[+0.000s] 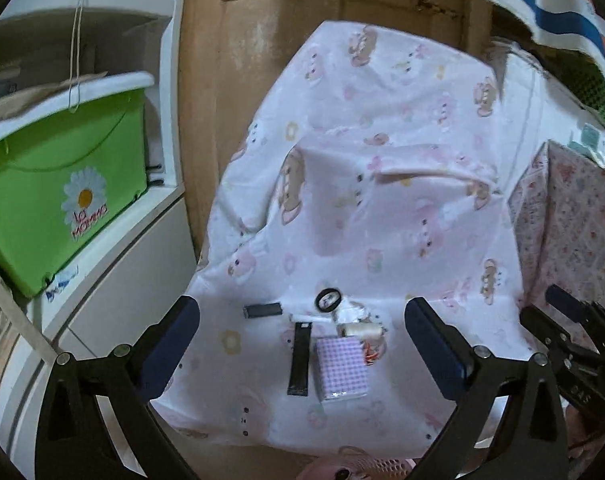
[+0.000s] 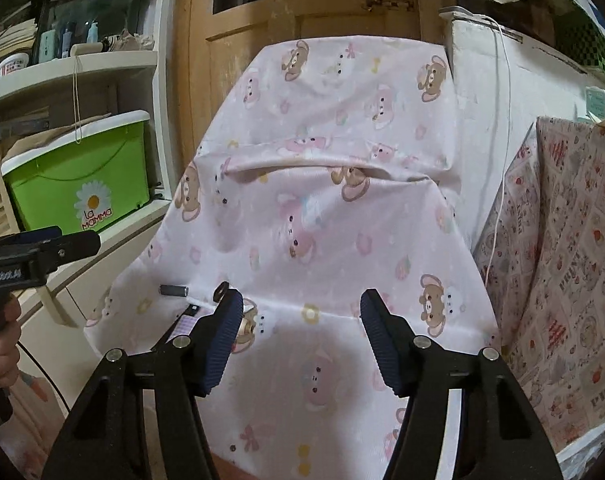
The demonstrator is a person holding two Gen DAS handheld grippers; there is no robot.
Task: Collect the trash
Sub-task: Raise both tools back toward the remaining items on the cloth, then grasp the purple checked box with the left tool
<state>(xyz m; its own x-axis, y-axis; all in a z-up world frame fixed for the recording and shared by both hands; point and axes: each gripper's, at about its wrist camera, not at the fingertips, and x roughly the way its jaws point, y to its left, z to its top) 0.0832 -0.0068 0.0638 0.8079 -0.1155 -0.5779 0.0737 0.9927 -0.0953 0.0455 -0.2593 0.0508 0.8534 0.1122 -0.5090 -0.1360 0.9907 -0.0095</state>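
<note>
Far left in the left wrist view: green storage box (image 1: 58, 184) with a daisy print on a white shelf unit (image 1: 114, 280), brown wooden door (image 1: 262, 40) behind. In the middle, pink bear-print cloth (image 1: 382, 160) draped over the surface, with a cluster of small items near its front edge. Leftmost of the cluster: a short dark block (image 1: 262, 311), lying flat, apart from the rest. Right of it: a long black strip (image 1: 300, 358) pointing toward the front edge, just beside a lilac checked packet (image 1: 341, 367). Behind these: a black ring (image 1: 327, 300), some crumpled white wrapper (image 1: 354, 312), a cream thread spool (image 1: 362, 330) on its side, and a bit of orange-and-white scrap (image 1: 371, 354) touching the packet's right side. Left hand-held gripper (image 1: 302, 340) wide open above the front edge, fingers spread either side of the cluster, nothing held. At the right: a second, strawberry-print cloth (image 1: 574, 232) over a neighbouring piece of furniture. Right hand-held gripper (image 2: 300, 336) likewise wide open and empty in the right wrist view, over bare cloth to the right of the cluster, its left finger (image 2: 222, 344) hiding most of the items. Striped fabric (image 1: 542, 0) hanging at the top right.
</note>
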